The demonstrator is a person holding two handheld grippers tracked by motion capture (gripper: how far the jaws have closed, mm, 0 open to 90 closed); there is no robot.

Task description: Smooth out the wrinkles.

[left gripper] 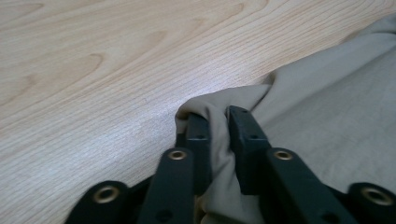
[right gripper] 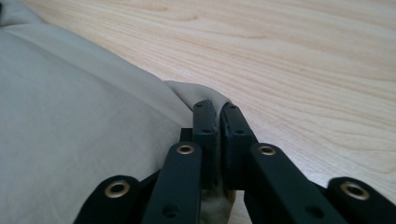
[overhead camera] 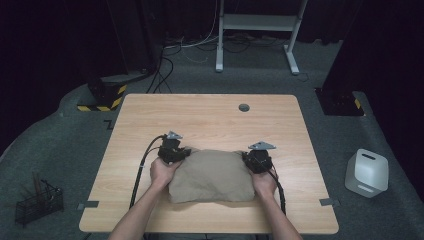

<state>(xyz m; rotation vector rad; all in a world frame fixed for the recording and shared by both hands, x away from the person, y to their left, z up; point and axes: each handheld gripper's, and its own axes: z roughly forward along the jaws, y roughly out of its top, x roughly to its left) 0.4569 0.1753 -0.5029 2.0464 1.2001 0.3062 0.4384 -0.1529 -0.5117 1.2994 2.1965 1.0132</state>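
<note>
The left tongs [left gripper: 217,123] pinch a bunched far corner of the tan cloth [overhead camera: 212,175], jaws slightly parted around the fold. The right tongs [right gripper: 218,116] clamp the opposite far corner almost shut. Between them the cloth lies folded on the table [overhead camera: 210,117].

Both forearms reach in from the near edge, roughly parallel. Left gripper [overhead camera: 181,151] jaws slightly apart, pinching cloth. Right gripper [overhead camera: 250,156] jaws nearly closed, also pinching.
</note>
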